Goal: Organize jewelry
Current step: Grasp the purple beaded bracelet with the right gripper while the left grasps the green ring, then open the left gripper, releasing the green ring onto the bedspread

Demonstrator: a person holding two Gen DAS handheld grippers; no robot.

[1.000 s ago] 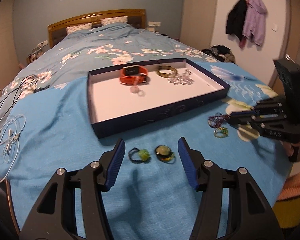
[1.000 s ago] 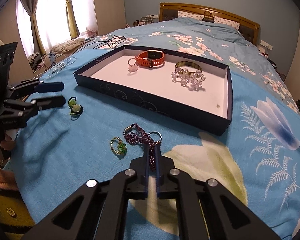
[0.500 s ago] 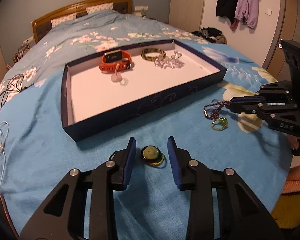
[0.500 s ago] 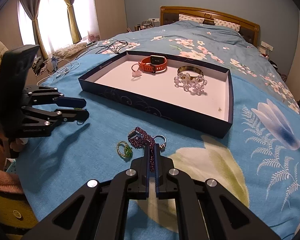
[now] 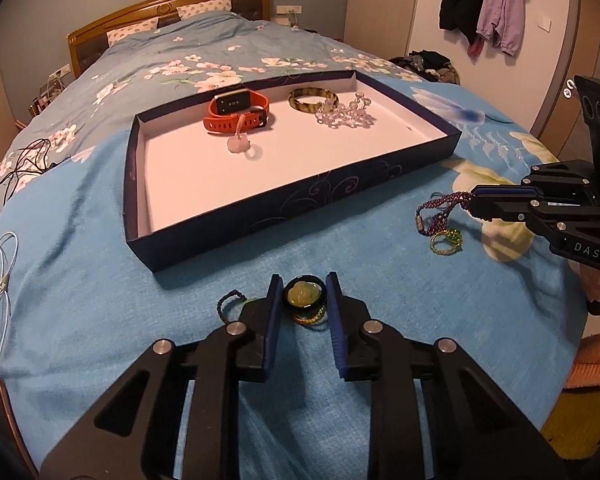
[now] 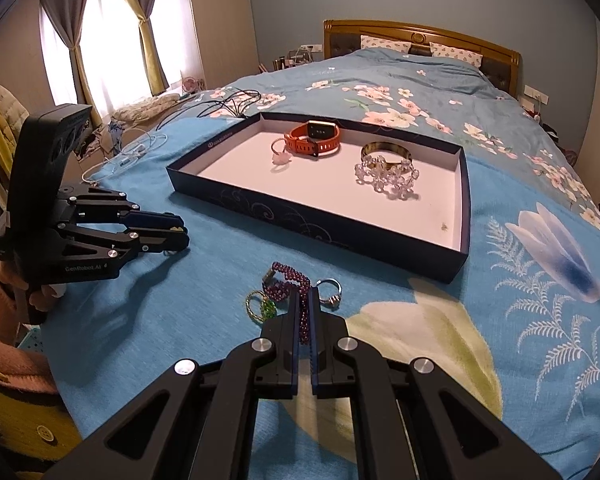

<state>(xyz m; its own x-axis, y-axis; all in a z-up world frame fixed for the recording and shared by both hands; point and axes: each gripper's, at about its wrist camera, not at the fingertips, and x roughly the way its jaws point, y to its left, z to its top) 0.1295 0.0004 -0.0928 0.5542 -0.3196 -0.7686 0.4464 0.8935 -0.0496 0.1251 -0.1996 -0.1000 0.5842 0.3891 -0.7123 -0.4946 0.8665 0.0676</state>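
Jewelry is split between two places: a watch [image 5: 236, 114], a bangle [image 5: 312, 98], a crystal bracelet [image 5: 346, 114] and a pink ring [image 5: 242, 148] already lie in the tray [image 5: 300, 204], while the rest sits on the blue bedspread [image 5: 100, 280] in front of it. The left gripper [image 5: 300, 300] has just been closing, and its blue pads now stand either side of a round green charm [image 5: 302, 294] on a black ring, touching it or very nearly; I cannot tell whether the grip is firm. A braided cord [image 5: 230, 302] lies just left of that gripper, half hidden by a finger. The right gripper [image 6: 305, 312] is clamped together on a purple bead bracelet [image 6: 290, 280], most of which trails loose on the cloth.

Risks, as I judge them: the charm is round and smooth, so it may squirt out of the pads or tip when lifted. The soft bedspread could be pinched along with it. The purple strand lies touching a gold ring [image 6: 260, 306] and a silver ring [image 6: 330, 294], so lifting it may snag and drag either one, or the beads may slide out of the narrow hold on the way to the tray
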